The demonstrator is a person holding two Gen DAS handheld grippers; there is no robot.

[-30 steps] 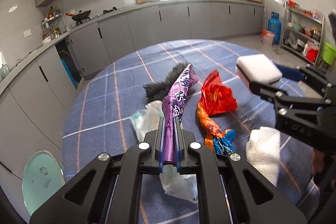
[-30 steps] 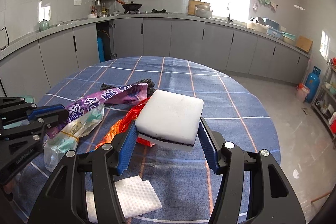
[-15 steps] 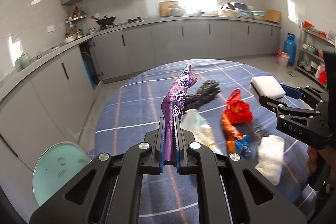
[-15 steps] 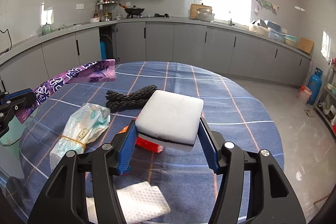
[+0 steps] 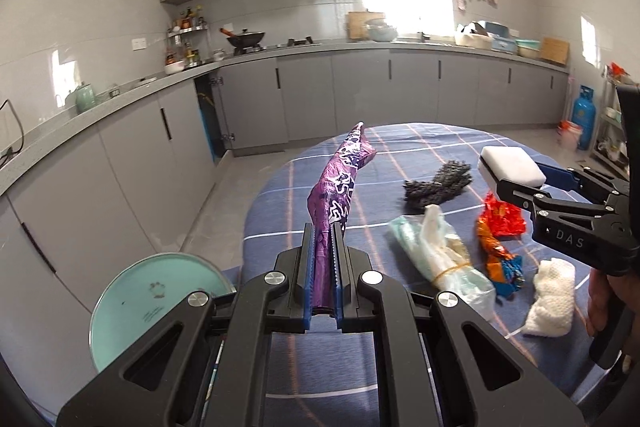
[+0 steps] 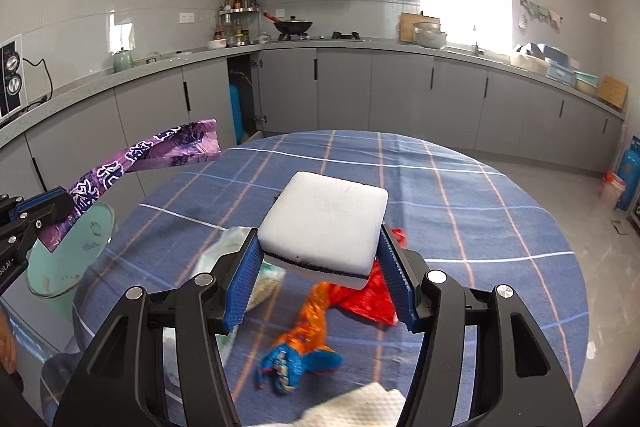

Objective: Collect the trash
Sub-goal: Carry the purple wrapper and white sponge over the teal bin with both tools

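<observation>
My left gripper (image 5: 323, 259) is shut on a purple printed wrapper (image 5: 340, 179), held in the air over the left edge of the round table; the wrapper also shows in the right wrist view (image 6: 132, 163). My right gripper (image 6: 320, 267) is shut on a white sponge with a dark underside (image 6: 324, 223), above the table's middle; the sponge also shows in the left wrist view (image 5: 512, 167). On the blue checked tablecloth (image 6: 460, 187) lie a red-orange wrapper (image 6: 320, 311), a clear plastic bag (image 5: 440, 259), a dark scrubber (image 5: 436, 183) and a white tissue (image 5: 552, 295).
A mint-green round bin lid (image 5: 156, 303) stands on the floor just left of the table, below my left gripper. Grey kitchen cabinets (image 5: 320, 103) run along the back and left walls. A blue gas cylinder (image 5: 584, 119) stands at the far right.
My left gripper has carried the purple wrapper leftward off the pile, toward the table's left edge and the green bin lid. My right gripper keeps hold of the sponge.
</observation>
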